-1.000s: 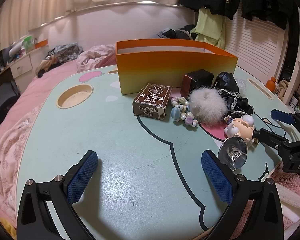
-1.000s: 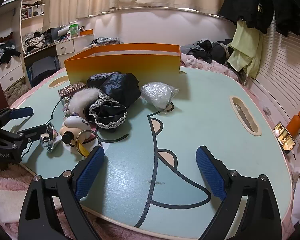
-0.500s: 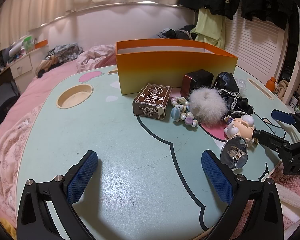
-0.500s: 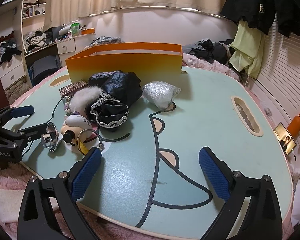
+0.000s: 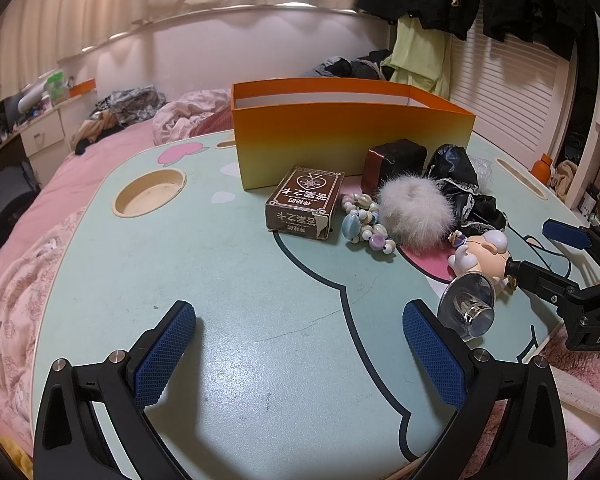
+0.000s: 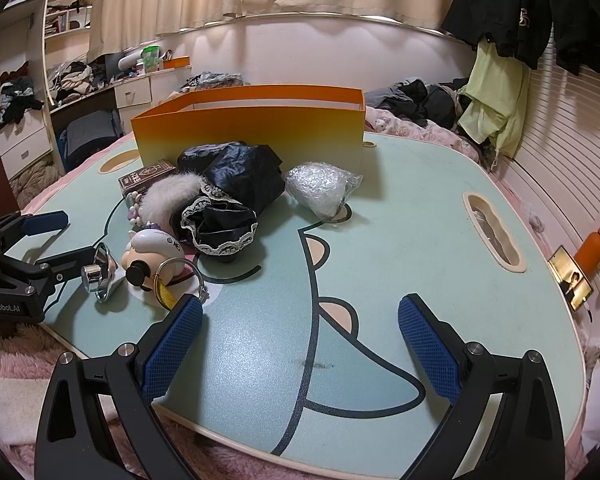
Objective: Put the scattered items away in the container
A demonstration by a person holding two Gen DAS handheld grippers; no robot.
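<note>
While both tools hang over the near edge of the table point(image 5: 228, 272), nothing has yet been lifted, and the orange container point(image 5: 352, 136) at the far side shows no contents from these angles; the left gripper point(image 5: 300, 356) stands spread wide over bare tabletop with nothing between its pads; the right gripper point(image 6: 300, 354) is likewise spread, its jaws having just been opening, with nothing between them. Scattered items lie in a cluster in front of the container: a brown card box point(image 5: 304, 208), a bead bracelet point(image 5: 364, 222), a white fur pom-pom point(image 5: 414, 210), a dark red pouch point(image 5: 394, 160), black lace-trimmed cloth point(image 6: 228, 200), a crinkled clear bag point(image 6: 320, 186), and a doll-head keychain point(image 6: 156, 254) with a clear suction cup point(image 5: 468, 304) nearest the right tool. In my judgement the step in hand is the first pick; the keychain sits closest, so the right gripper should take it across the rounded head, not the ring or strap, then carry it clear over the container wall before release; the left suits the card box, gripped across its short sides. Legible writing: "GenRobot.AI" on the left tool's body in the right view; "DAS" on the right tool's body; the card box carries a spade emblem and Chinese characters I cannot read with confidence.
</note>
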